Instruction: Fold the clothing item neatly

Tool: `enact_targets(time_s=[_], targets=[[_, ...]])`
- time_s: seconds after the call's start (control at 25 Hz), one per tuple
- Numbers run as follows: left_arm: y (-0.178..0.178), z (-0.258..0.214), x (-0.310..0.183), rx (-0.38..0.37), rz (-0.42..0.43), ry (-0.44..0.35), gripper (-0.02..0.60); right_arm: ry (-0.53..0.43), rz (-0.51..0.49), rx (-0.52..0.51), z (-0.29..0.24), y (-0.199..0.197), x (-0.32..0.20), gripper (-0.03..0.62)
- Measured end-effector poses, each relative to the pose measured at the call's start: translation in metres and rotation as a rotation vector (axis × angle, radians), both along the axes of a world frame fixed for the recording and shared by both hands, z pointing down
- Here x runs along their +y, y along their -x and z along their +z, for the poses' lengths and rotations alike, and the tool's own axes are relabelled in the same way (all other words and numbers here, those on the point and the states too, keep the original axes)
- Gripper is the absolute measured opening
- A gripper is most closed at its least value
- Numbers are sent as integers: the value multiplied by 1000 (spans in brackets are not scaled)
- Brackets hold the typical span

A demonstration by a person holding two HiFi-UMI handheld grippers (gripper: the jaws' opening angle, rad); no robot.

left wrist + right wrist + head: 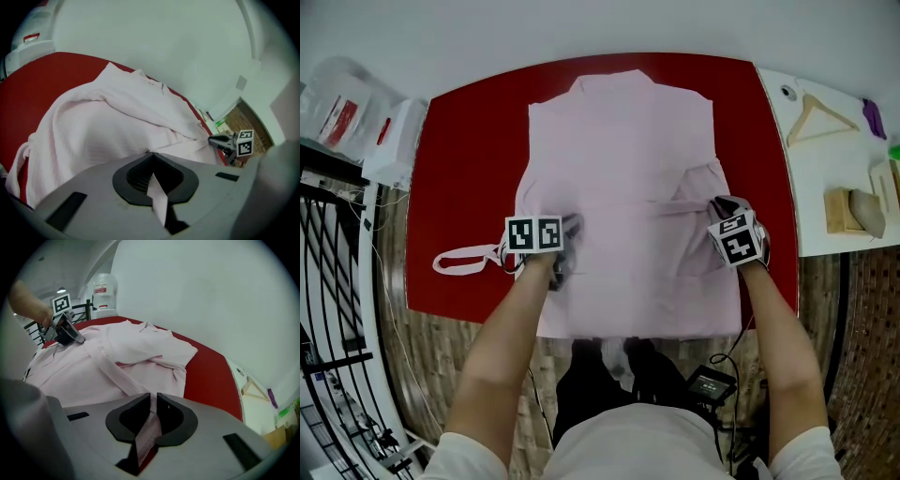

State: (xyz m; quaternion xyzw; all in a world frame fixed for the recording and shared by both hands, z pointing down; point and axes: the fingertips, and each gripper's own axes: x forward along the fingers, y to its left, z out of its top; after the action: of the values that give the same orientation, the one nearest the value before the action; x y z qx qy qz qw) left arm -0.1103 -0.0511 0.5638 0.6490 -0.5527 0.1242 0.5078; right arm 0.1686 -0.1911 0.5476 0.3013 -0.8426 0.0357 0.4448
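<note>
Pink garment [619, 159]: spread flat on red desk [459, 169], lower hem hanging over the near edge. Left hand-held gripper [150, 157]: clamped on a fold of its cloth. Right hand-held gripper [153, 399]: clamped on cloth at its right side.

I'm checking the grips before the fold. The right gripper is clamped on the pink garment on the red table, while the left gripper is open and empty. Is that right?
Not quite. The left gripper is not open and empty: the left gripper view shows its jaws shut on a strip of the pink garment. The right gripper is indeed clamped on the garment, which lies on the red table.
</note>
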Motion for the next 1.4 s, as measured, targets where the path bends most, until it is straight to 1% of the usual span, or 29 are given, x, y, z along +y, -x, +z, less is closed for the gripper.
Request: enact_targets(time_s=[0.12, 0.2, 0.36, 0.48, 0.56, 0.6, 0.76, 0.84, 0.92, 0.96, 1.04, 1.16, 1.28, 1.4], targets=[[5, 2, -1, 67, -49, 39, 5, 12, 8, -14, 0, 0, -2, 51], [6, 2, -1, 93, -74, 63, 5, 28, 30, -35, 1, -3, -4, 51], [9, 3, 2, 115, -121, 72, 5, 62, 70, -60, 1, -5, -5, 51], [13, 2, 7, 104, -151, 68, 6, 54, 87, -74, -1, -6, -6, 51], [12, -3, 8, 96, -143, 48, 6, 27, 97, -93, -7, -7, -8, 51], [9, -8, 7, 104, -136, 26, 6, 11, 101, -110, -12, -7, -8, 51], [-6, -38, 5, 151, -115, -107, 6, -35, 94, -193, -39, -1, -1, 51], [-14, -54, 6, 162, -102, -183, 6, -48, 53, -206, -49, 9, 9, 51], [-21, -70, 11, 176, -99, -264, 6, -37, -31, -195, -52, 22, 30, 51], [-24, -77, 14, 186, -103, -304, 6, -15, -81, -183, -51, 30, 45, 51], [-29, -90, 22, 219, -119, -381, 6, 48, -184, -137, -41, 43, 79, 51], [-32, -108, 38, 266, -149, -473, 5, 135, -341, -22, -16, 57, 128, 46], [-36, -116, 57, 277, -150, -505, 5, 204, -436, 96, 11, 61, 158, 44], [-42, -118, 73, 277, -149, -508, 5, 193, -479, 162, 20, 62, 164, 38]])
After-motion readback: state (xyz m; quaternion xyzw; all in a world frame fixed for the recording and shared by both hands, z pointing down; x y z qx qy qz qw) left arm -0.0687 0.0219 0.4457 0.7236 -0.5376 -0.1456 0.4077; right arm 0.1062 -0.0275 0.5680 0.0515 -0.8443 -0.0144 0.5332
